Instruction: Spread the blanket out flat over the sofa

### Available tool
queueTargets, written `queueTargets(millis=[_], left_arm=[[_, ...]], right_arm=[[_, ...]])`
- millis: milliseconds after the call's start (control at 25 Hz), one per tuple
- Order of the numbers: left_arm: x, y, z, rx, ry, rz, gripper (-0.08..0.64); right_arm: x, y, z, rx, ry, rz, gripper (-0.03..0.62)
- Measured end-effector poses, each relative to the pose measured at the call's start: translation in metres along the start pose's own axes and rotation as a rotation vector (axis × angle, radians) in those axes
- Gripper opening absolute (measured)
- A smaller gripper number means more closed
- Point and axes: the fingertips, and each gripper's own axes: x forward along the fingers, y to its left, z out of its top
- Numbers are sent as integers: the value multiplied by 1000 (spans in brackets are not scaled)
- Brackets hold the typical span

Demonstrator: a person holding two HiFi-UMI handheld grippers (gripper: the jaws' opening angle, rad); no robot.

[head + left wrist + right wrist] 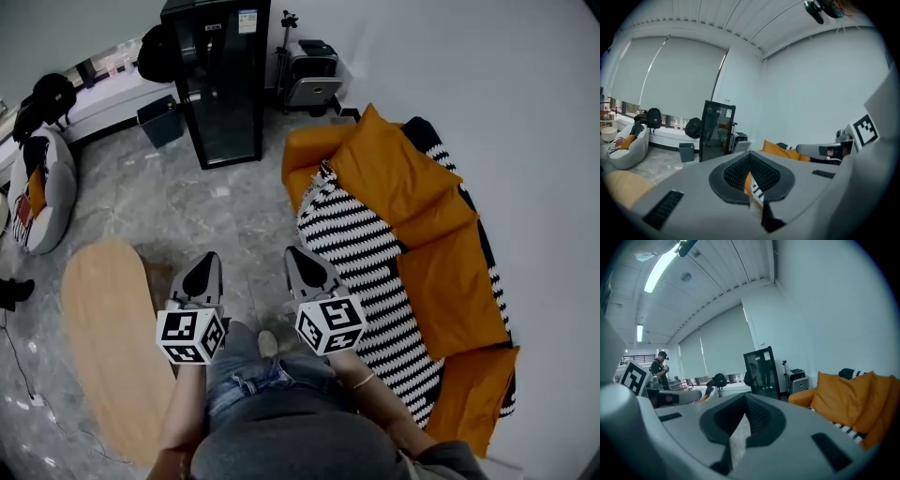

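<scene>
Head view: standing beside the orange sofa (pixel 305 150), holding the left gripper (pixel 208 262) and the right gripper (pixel 298 255) side by side over the grey floor (pixel 187 202), both pointing away from the body and both clenched on nothing. Facing up the room, with the black-and-white striped blanket (pixel 361 244) lying to the right of both grippers, running lengthwise along the sofa seat, just beside the right gripper and farther from the left, so probably calling on the right one first. Taking in orange cushions (pixel 394 173) sitting on the blanket's wall side and likely pinning it against any pull, an oval wooden table (pixel 103 328) at the left and a black glass-fronted cabinet (pixel 220 80) ahead, both well apart from the blanket. Left gripper view: looking along jaws pressed together, catching a sliver of orange and striped cloth (pixel 754 190) through the slit below the tips, nothing pinched. Right gripper view: looking along jaws likewise closed and empty, with the cushions (pixel 848 390) and a strip of blanket (pixel 843 428) off to the right, and a person (pixel 659 365) standing far off at the left.
</scene>
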Motion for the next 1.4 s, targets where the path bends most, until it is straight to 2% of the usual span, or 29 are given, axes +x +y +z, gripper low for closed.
queueTargets(millis=[320,560,1000,1400], left_arm=[[53,-7,9,27,31,-60,18],[113,-8,14,42,59,-130,18],[254,8,45,67,131,-280,18],[344,27,55,55,194,-379,18]], right_arm=[[13,-39,5,45,-1,-83,11],[39,-80,11,76,-4,-165,11],[135,-154,41,137,11,-303,11],[207,-192,47,172,65,-390,11]])
